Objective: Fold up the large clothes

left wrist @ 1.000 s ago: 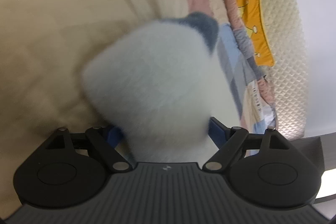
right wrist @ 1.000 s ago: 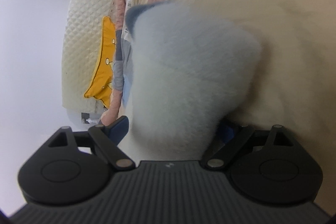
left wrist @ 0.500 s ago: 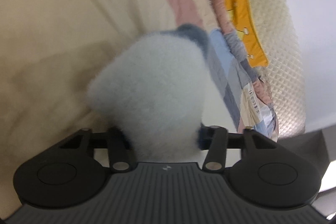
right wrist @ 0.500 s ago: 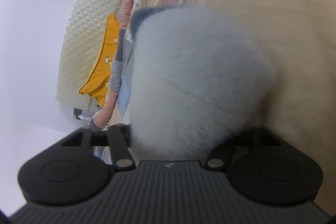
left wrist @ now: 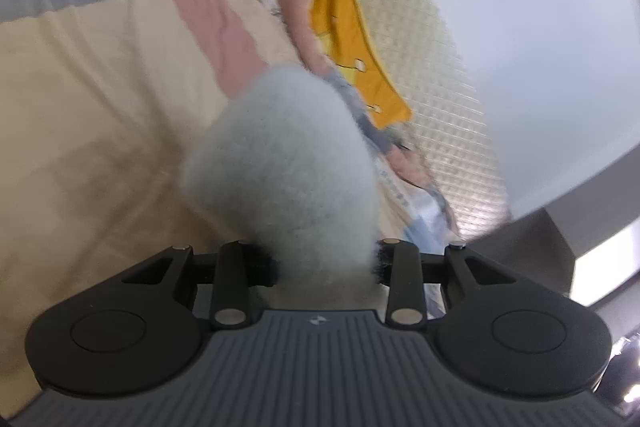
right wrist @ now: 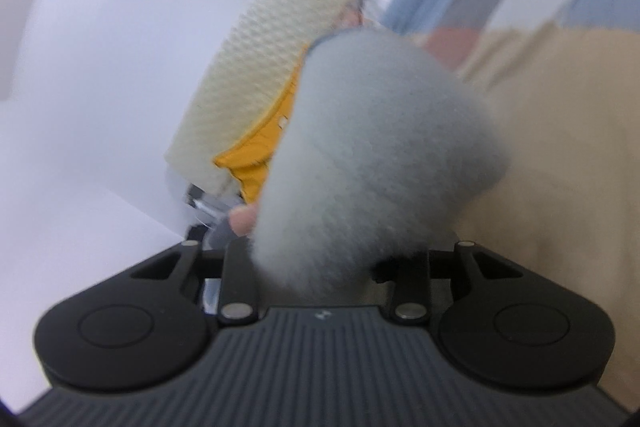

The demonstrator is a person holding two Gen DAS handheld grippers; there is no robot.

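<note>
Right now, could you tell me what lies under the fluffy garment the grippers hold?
A beige bedcover spreads beneath the pale fluffy garment, patchwork beyond. The part right below it is hidden, as are both grippers' fingertips.

Both hand-held grippers' jaws just closed on fluffy pale garment (left wrist: 288, 163), lifted off beige bedding (left wrist: 100, 131)

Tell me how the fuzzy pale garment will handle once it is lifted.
Probably floppy: the garment bulges out of the left tool in a soft lump. Likely light, being fluffy knit. The right tool's grip should hold, as the pile looks grippy.
</note>
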